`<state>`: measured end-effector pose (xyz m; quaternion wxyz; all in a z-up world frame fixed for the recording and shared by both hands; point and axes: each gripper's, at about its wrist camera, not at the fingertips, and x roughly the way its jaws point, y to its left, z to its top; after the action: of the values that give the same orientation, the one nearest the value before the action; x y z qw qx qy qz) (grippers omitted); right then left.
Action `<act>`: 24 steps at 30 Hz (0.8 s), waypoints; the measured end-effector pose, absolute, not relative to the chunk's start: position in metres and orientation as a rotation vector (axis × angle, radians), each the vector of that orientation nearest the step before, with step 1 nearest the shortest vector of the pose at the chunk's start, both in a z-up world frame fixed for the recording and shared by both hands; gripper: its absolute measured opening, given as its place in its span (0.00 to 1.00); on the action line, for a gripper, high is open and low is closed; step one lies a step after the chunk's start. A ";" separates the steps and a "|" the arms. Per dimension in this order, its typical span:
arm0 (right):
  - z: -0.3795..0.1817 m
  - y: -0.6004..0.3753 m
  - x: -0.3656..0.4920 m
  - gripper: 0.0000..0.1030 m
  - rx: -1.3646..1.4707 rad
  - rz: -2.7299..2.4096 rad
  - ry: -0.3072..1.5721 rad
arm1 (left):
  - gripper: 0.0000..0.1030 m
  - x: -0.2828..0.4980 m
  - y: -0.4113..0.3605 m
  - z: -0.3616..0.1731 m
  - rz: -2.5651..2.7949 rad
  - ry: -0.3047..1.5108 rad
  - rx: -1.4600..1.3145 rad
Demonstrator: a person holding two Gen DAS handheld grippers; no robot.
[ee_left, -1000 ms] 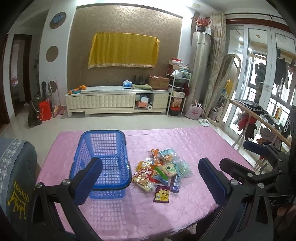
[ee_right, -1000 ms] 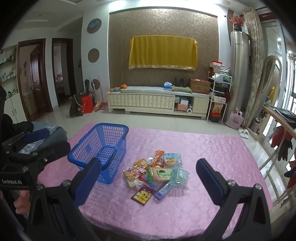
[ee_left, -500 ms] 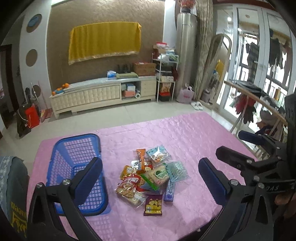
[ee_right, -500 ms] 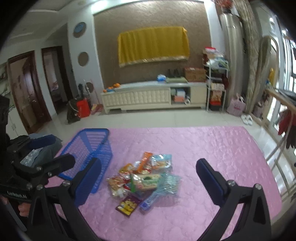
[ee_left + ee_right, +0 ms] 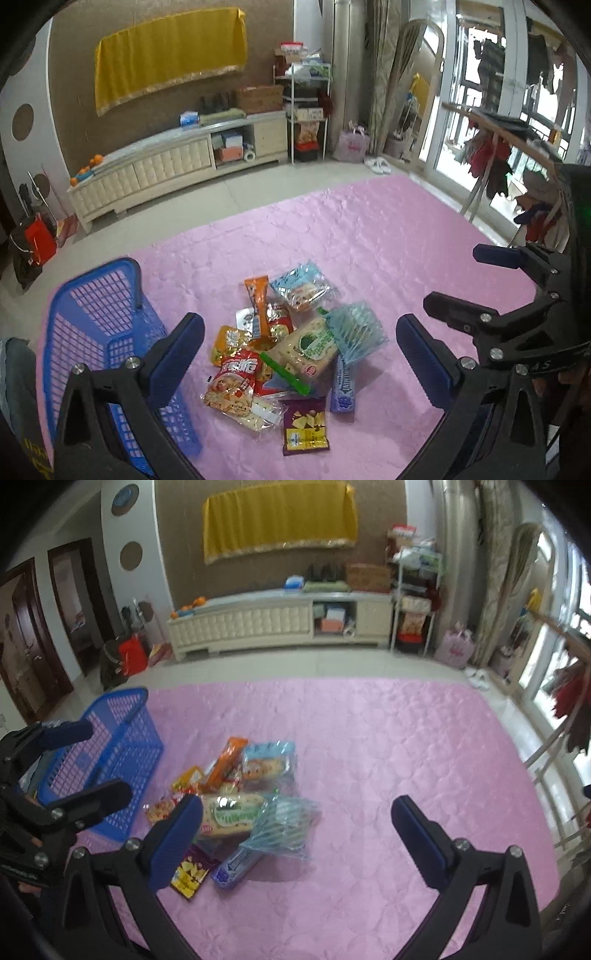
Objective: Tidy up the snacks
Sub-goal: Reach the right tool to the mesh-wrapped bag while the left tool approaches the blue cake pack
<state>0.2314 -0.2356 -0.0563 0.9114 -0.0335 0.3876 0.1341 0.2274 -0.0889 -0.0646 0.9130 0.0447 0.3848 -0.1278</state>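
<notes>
Compared with the views a second ago, both cameras have been tilted down and brought closer to the tabletop [image 5: 388, 236]: the far wall now fills less of each view and the snack pile [image 5: 284, 350] is seen larger and nearer the middle.

Left to right:

- Blue basket [image 5: 96, 332]: standing on the pink tabletop at the left, no snack seen inside it. It has slid toward the left edge of the left wrist view, so the left claw has been swung from the basket toward the pile.
- Left claw [image 5: 301, 365]: fingers spread wide, nothing between them; the pile is now framed in the gap, not touched.
- Snack pile: loose heap just right of the basket, apart from it. The purple packet [image 5: 306, 428] and the blue stick pack [image 5: 343, 387] lie at its near edge; the pale green-printed bag [image 5: 306, 347] lies on top.
- Right claw [image 5: 291, 849]: fingers also wide apart and empty, held above the right side of the pile, its left finger over the pale bag.

Judgement: sorting has not started; the approach phase is under way. No pick has been committed, and either claw could take a near-edge packet first.
</notes>
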 end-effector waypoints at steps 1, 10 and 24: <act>-0.064 -0.236 0.236 1.00 -0.063 0.289 0.822 | 1.00 0.233 -0.088 -0.073 -0.263 0.815 0.089; -0.125 -0.234 0.275 1.00 -0.063 0.299 0.985 | 1.00 0.263 -0.090 -0.120 -0.263 0.935 0.131; -0.169 -0.230 0.315 0.79 -0.014 0.332 1.144 | 1.00 0.284 -0.085 -0.150 -0.267 1.021 0.086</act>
<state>0.3152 -0.2296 -0.1690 0.8279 -0.0064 0.5386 0.1565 0.2839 -0.0847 -0.1500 0.8632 0.0410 0.4868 -0.1275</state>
